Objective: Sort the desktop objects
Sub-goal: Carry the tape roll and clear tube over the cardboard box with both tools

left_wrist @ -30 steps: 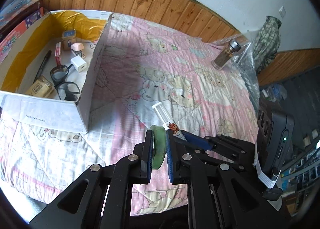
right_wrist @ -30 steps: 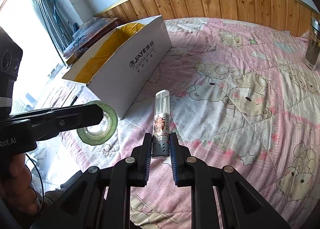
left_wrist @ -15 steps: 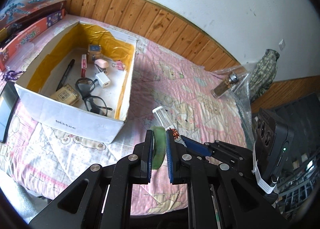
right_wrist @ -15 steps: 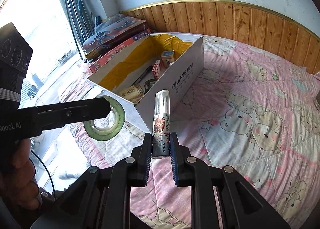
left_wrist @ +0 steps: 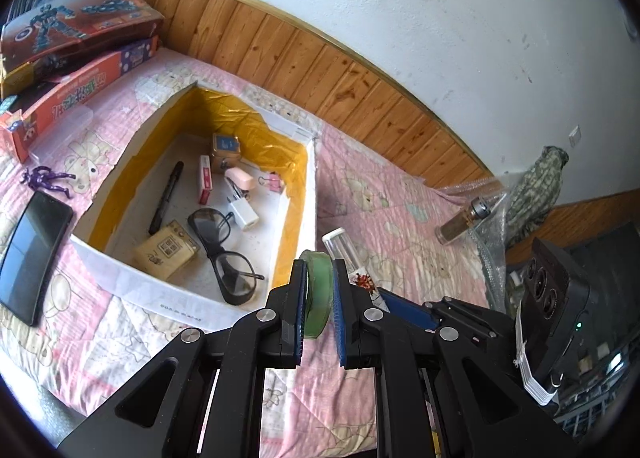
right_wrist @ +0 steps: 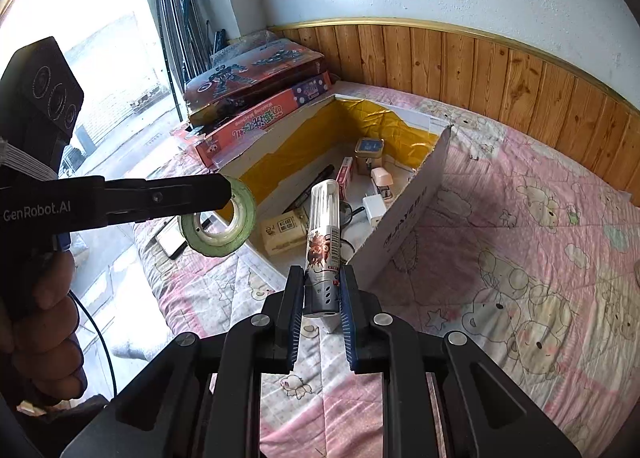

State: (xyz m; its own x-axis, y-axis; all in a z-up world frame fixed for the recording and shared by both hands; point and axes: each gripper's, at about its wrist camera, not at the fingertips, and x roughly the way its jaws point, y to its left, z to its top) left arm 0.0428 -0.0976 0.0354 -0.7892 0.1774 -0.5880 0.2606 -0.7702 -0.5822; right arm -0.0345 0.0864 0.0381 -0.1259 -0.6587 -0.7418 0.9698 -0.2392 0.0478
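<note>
My left gripper (left_wrist: 318, 290) is shut on a green tape roll (left_wrist: 318, 298), held in the air near the front right corner of the open cardboard box (left_wrist: 132, 282). The roll also shows in the right wrist view (right_wrist: 218, 217). My right gripper (right_wrist: 320, 294) is shut on a clear-capped tube with a printed label (right_wrist: 324, 242), held upright above the box's near corner; the tube shows in the left wrist view (left_wrist: 344, 254). The box (right_wrist: 404, 217) holds glasses (left_wrist: 224, 254), a pen (left_wrist: 166, 197), a white charger (left_wrist: 244, 213) and small boxes.
A black phone (left_wrist: 30, 254) and a purple toy figure (left_wrist: 46, 179) lie left of the box on the pink quilt (right_wrist: 520, 258). Toy boxes (left_wrist: 76, 29) are stacked at the far left. A glass jar (left_wrist: 460, 221) and plastic wrap lie at the right.
Both grippers have risen and moved toward the box, each holding its object. The inside of the box has come into fuller view in both cameras.
</note>
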